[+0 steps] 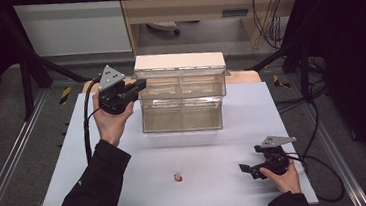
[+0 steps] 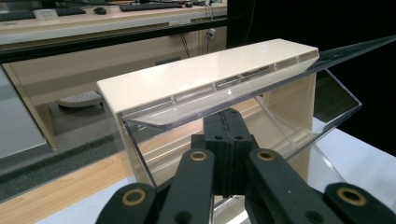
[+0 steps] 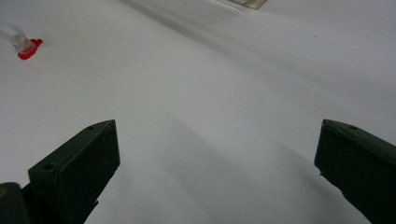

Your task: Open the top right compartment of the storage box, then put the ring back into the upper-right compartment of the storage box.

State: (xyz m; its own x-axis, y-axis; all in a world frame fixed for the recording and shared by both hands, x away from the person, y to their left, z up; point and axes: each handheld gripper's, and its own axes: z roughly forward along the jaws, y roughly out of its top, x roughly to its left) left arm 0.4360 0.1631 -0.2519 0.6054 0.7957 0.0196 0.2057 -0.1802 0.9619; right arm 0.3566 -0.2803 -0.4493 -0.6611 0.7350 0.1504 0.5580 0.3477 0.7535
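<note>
Two clear drawers make up the cream-topped drawer cabinet [image 1: 181, 90] at the table's [image 1: 125, 158] far edge. The left gripper [image 1: 139, 84], jaws clenched together, touches the upper drawer's tilted-open clear front [image 2: 261, 100] (nothing between them). The right gripper [image 1: 247, 170] rests released near the right front corner; a small red-capped vial [image 1: 178, 177] lies mid-front.

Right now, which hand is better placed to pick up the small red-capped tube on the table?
Right. Its tool is open, low and nearer the tube; the left tool is shut, up at the clear bin.
</note>
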